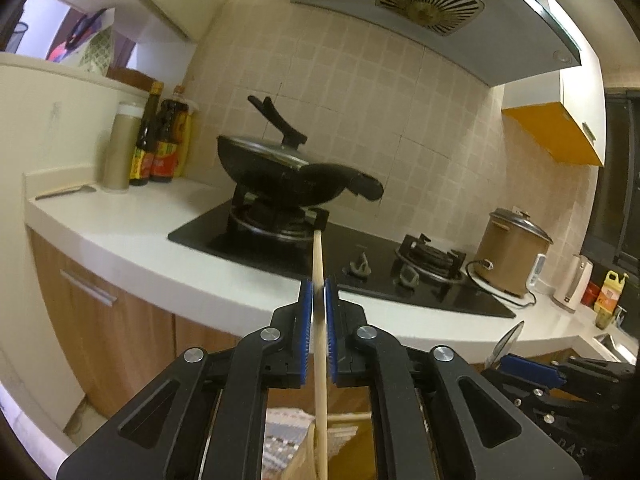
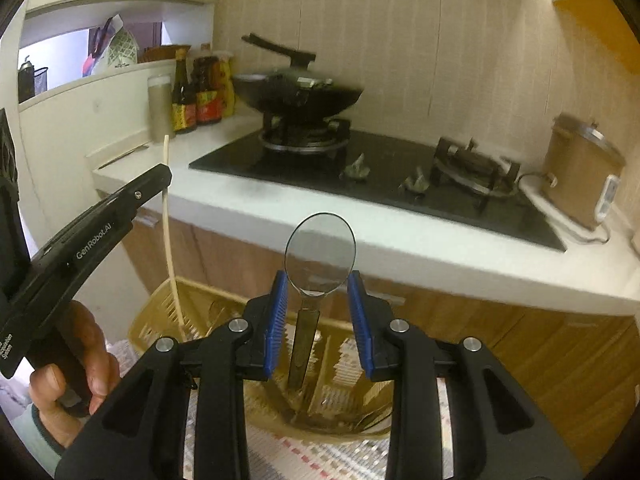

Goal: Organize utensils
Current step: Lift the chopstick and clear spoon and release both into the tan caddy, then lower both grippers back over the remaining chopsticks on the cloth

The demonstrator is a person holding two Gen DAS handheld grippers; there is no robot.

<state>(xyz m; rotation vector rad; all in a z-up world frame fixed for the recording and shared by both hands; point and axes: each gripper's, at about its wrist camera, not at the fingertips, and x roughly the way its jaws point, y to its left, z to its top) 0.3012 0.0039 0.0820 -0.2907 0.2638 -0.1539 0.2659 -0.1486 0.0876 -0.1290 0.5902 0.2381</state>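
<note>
My left gripper (image 1: 319, 284) is shut on a pale wooden chopstick (image 1: 319, 320) that runs up past the jaws toward the stove. In the right wrist view the same chopstick (image 2: 170, 236) reaches down into a yellow slotted basket (image 2: 160, 316), held by the left gripper (image 2: 162, 184). My right gripper (image 2: 318, 284) is open, its blue pads on either side of a metal spoon (image 2: 320, 248) that stands bowl-up with its handle down in the basket. The pads stand apart from the spoon's bowl. The basket rim also shows in the left wrist view (image 1: 344, 420).
A white counter (image 1: 132, 236) carries a black gas hob (image 1: 352, 256) with a lidded wok (image 1: 288, 176), sauce bottles (image 1: 160, 144) at the left and a brown rice cooker (image 1: 512, 256) at the right. Wooden cabinet doors (image 2: 520, 344) lie behind the basket. A patterned mat (image 2: 320, 456) is under the basket.
</note>
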